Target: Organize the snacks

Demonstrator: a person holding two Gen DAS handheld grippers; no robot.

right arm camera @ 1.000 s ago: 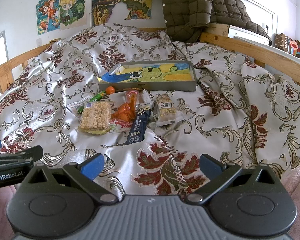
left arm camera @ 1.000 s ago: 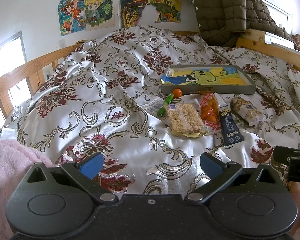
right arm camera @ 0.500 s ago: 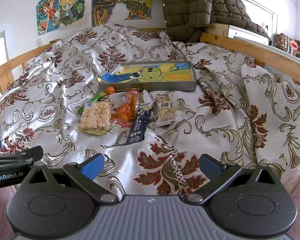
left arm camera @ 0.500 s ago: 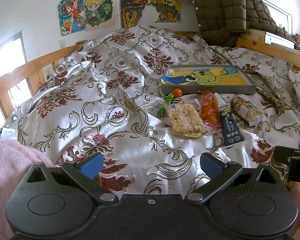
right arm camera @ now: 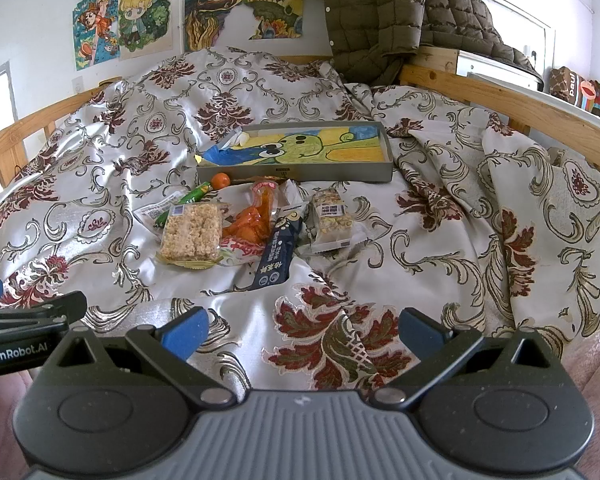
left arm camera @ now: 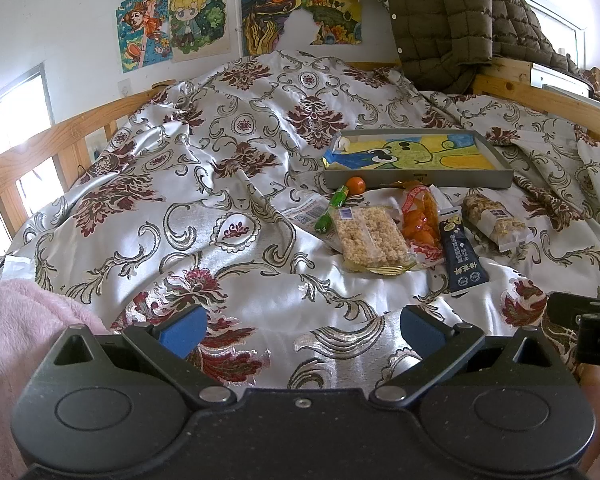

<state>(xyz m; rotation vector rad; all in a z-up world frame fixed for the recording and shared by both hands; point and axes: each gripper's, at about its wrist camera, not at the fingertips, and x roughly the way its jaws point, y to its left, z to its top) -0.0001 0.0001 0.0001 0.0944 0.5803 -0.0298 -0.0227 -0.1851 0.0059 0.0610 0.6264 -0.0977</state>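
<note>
Several snacks lie in a loose heap on the patterned bedspread: a clear-wrapped rice cake [left arm camera: 370, 236] [right arm camera: 191, 232], an orange snack bag [left arm camera: 420, 224] [right arm camera: 254, 218], a dark blue pack [left arm camera: 462, 254] [right arm camera: 278, 252], a nut bar [left arm camera: 494, 220] [right arm camera: 332, 216], a green stick [left arm camera: 332, 210] [right arm camera: 188, 200] and a small orange ball [left arm camera: 356, 185] [right arm camera: 221, 180]. Just behind them sits a grey tray [left arm camera: 416, 179] [right arm camera: 300, 174] with a cartoon drawing inside. My left gripper [left arm camera: 300, 330] and right gripper [right arm camera: 302, 330] hover open and empty well short of the heap.
Wooden bed rails [left arm camera: 40, 152] [right arm camera: 500, 96] run along both sides. A quilted olive jacket [left arm camera: 452, 20] hangs at the far right of the headboard. Pink fleece [left arm camera: 16, 320] lies at the near left. Posters [right arm camera: 140, 20] cover the wall.
</note>
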